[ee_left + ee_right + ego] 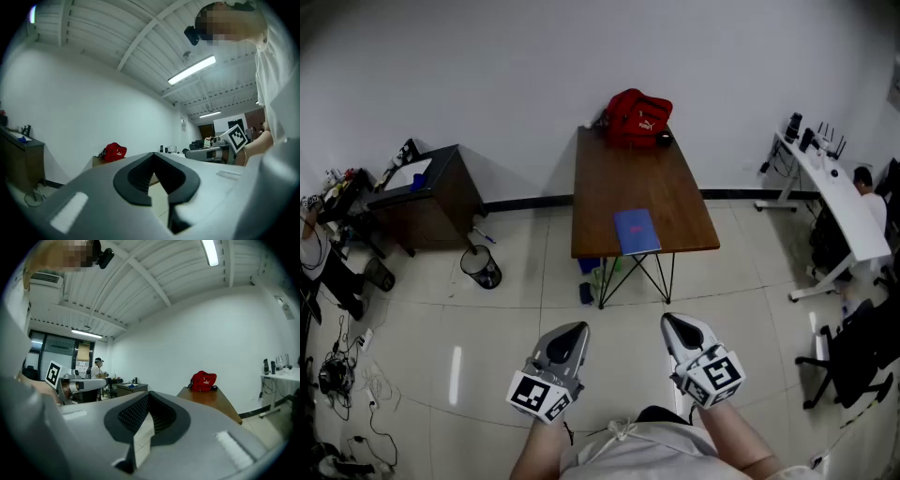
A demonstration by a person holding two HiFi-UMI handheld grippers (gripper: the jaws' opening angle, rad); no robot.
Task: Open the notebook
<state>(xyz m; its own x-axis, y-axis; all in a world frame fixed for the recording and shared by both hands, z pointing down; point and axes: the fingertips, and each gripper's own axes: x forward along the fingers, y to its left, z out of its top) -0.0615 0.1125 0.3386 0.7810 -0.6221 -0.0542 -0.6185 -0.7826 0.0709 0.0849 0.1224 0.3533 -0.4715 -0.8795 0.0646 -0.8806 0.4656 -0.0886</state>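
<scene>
A blue notebook (637,232) lies closed near the front edge of a brown wooden table (619,178), with a red bag (638,118) at the table's far end. My left gripper (575,330) and right gripper (672,322) hang side by side over the floor, well short of the table, both shut and holding nothing. In the left gripper view the jaw tips (153,154) meet, and the red bag (114,152) shows far off. The right gripper view shows its shut tips (148,394), the bag (203,380) and the table top (211,399); the notebook is hidden there.
A dark cabinet (427,192) and a black bin (480,267) stand left of the table. Small items (591,277) sit under the table. A white desk (839,202), a seated person (865,183) and an office chair (853,356) are at the right. Cables (337,375) lie at far left.
</scene>
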